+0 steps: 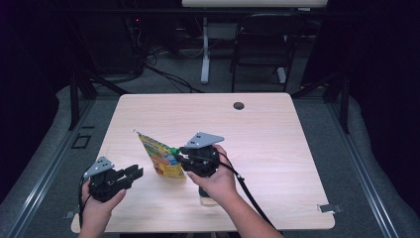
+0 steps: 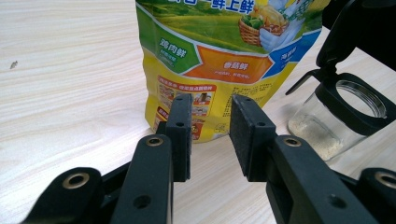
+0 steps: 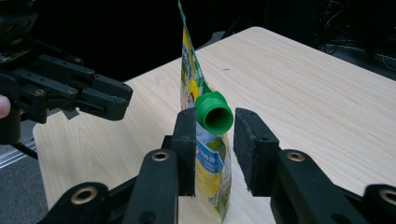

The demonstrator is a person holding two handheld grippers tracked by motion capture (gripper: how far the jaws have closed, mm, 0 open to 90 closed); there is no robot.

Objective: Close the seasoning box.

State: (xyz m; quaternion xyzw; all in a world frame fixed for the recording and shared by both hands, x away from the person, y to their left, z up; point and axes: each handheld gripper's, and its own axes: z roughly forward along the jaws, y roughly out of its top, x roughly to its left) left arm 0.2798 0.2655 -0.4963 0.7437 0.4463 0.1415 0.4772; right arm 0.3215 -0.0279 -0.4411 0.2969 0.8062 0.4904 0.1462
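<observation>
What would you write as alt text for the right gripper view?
A yellow-and-green stand-up pouch with a green screw cap stands on a pale wooden table, the cap between the open black jaws of the right gripper. The left gripper reaches in from the left.

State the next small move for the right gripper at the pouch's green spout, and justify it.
Probably ease the right gripper forward and close on the green spout: its jaws stand open either side, the spout faces it, and the standing pouch is unheld.
</observation>
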